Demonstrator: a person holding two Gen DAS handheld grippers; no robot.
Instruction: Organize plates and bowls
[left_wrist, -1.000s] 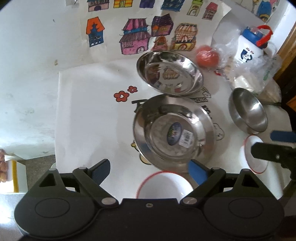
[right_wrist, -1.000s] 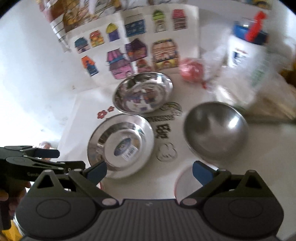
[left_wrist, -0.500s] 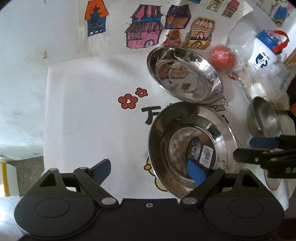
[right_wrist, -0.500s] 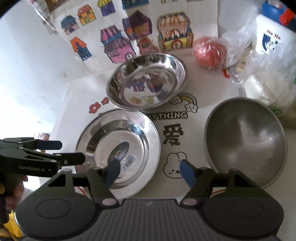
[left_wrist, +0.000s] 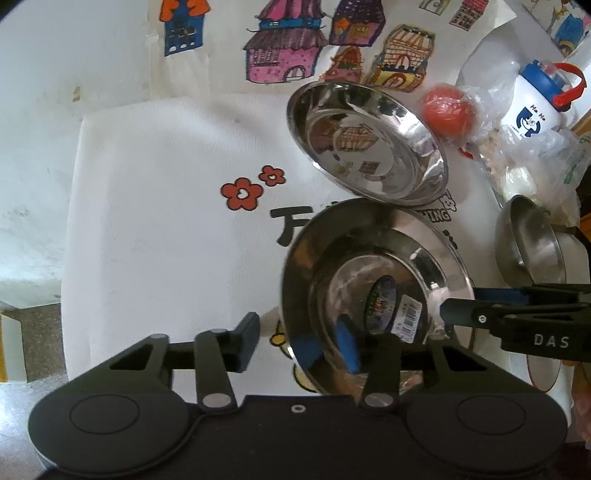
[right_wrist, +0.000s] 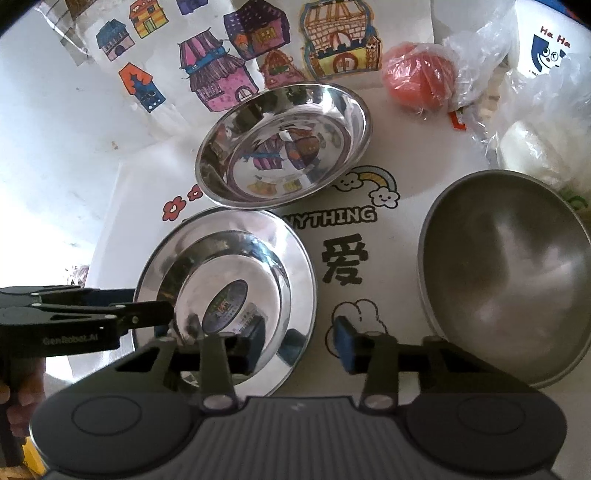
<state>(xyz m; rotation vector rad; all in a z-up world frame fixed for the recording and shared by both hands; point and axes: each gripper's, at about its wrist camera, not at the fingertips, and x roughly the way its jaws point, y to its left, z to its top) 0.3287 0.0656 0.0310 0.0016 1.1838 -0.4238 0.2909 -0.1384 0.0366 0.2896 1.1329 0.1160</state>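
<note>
A wide-rimmed steel plate (left_wrist: 369, 266) with a sticker in its middle lies on the printed white cloth. My left gripper (left_wrist: 297, 338) straddles its left rim, one finger outside and one inside. Its jaws are closing, and the pads stand apart from the metal. My right gripper (right_wrist: 299, 339) straddles the opposite rim of the same plate (right_wrist: 229, 266), jaws closing too, pads clear of it. A deeper steel dish (left_wrist: 369, 147) sits just behind the plate. A steel bowl (right_wrist: 506, 266) stands to the right. A white red-rimmed bowl (left_wrist: 543, 373) peeks out under the right gripper (left_wrist: 465, 302).
A red ball (right_wrist: 417, 81) in clear plastic, a white bottle (left_wrist: 535, 107) with a blue lid and plastic bags crowd the back right. House drawings (left_wrist: 288, 55) hang on the wall behind. A hand (right_wrist: 14, 406) holds the left gripper (right_wrist: 147, 306) at the left edge.
Both grippers have come down and forward onto the sticker plate, and their jaws have narrowed around its opposite rims. The white bowl before the left gripper has left that view.
</note>
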